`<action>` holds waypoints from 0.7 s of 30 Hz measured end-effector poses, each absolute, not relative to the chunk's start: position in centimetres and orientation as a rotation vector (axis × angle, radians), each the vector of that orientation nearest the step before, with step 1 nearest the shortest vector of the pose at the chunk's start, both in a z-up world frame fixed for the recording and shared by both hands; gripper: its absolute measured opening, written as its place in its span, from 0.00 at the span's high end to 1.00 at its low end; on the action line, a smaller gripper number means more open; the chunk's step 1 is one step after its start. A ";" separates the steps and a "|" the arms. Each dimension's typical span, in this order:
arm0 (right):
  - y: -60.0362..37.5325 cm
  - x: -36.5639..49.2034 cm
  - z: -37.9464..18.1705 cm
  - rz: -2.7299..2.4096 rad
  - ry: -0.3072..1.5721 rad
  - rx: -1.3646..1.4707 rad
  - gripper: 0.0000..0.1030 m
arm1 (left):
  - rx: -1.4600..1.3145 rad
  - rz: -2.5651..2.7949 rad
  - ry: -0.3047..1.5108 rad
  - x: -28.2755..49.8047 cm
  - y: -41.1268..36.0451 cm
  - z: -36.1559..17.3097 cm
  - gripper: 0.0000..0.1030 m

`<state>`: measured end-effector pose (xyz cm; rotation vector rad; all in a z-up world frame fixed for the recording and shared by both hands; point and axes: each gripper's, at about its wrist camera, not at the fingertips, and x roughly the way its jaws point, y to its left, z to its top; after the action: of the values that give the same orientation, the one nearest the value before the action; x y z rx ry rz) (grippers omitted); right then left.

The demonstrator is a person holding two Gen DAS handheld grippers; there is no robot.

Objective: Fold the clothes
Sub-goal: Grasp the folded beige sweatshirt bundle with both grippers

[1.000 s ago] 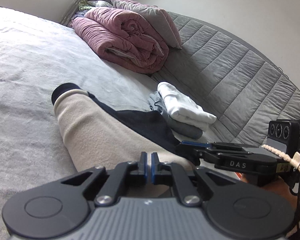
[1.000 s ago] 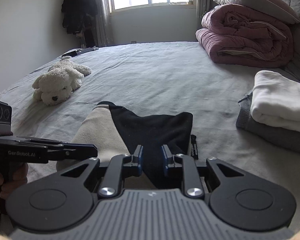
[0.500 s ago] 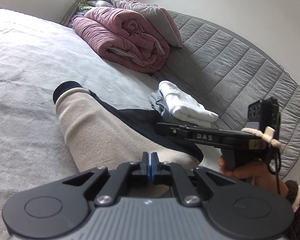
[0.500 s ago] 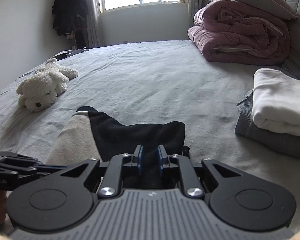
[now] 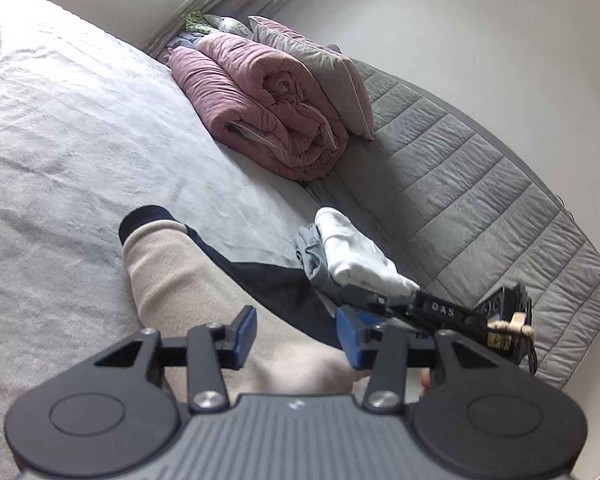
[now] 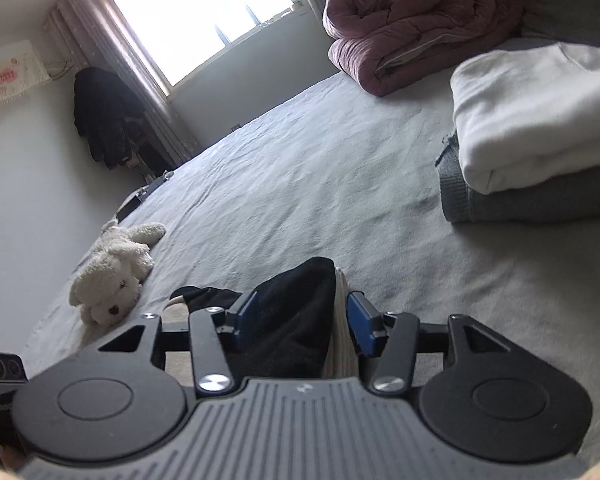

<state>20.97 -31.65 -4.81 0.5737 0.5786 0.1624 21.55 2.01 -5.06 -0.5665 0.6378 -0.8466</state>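
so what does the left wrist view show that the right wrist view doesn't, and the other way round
Only the left wrist view shows the grey quilted headboard, the grey pillow on top of the rolled quilt, and the right gripper from the side.

Only the right wrist view shows the bright window, the dark clothes hanging by the wall and the whole white plush dog.

Both show the beige and black garment on the grey bedsheet, the rolled pink quilt, and the folded white top stacked on a folded grey one.
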 end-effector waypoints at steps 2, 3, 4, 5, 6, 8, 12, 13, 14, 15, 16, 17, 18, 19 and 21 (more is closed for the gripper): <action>-32.2 20.5 -4.9 0.162 0.592 0.625 0.40 | -0.562 -0.755 0.683 21.9 2.2 -4.8 0.47; -32.2 20.3 -4.9 0.158 0.603 0.631 0.39 | -0.541 -0.725 0.699 21.9 2.0 -4.5 0.47; -32.2 20.2 -4.8 0.155 0.618 0.626 0.38 | -0.518 -0.697 0.715 21.9 1.9 -4.3 0.45; -32.1 20.1 -4.7 0.152 0.634 0.614 0.37 | -0.496 -0.669 0.731 21.9 1.7 -4.0 0.40; -32.0 20.0 -4.6 0.148 0.646 0.599 0.37 | -0.474 -0.640 0.746 21.9 1.6 -3.8 0.38; -31.7 19.7 -4.3 0.139 0.664 0.568 0.35 | -0.425 -0.589 0.774 21.8 1.2 -3.5 0.27; -31.2 19.5 -3.7 0.134 0.696 0.518 0.29 | -0.337 -0.518 0.822 21.7 0.4 -3.5 0.21; -31.1 19.6 -3.6 0.139 0.703 0.512 0.27 | -0.320 -0.506 0.834 21.7 0.2 -3.6 0.20; -31.1 19.6 -3.5 0.143 0.710 0.505 0.25 | -0.307 -0.499 0.846 21.7 0.1 -3.7 0.19; -31.0 19.7 -3.4 0.146 0.717 0.503 0.25 | -0.290 -0.488 0.855 21.7 0.0 -3.7 0.19; -31.0 19.7 -3.5 0.146 0.726 0.505 0.24 | -0.273 -0.476 0.864 21.8 -0.1 -3.7 0.18; -31.0 19.8 -3.5 0.146 0.736 0.509 0.23 | -0.256 -0.462 0.868 21.8 -0.2 -3.7 0.17; -31.0 19.8 -3.5 0.145 0.744 0.511 0.23 | -0.242 -0.451 0.869 21.7 -0.3 -3.7 0.15; -30.9 19.9 -3.5 0.143 0.755 0.511 0.23 | -0.237 -0.446 0.871 21.6 -0.3 -3.7 0.14; -30.8 20.0 -3.5 0.136 0.778 0.512 0.22 | -0.240 -0.446 0.882 21.7 -0.2 -3.7 0.14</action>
<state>20.03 -30.80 -3.54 0.5116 0.7778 0.1364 21.66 -0.18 -3.72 -0.2402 0.8820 -0.4465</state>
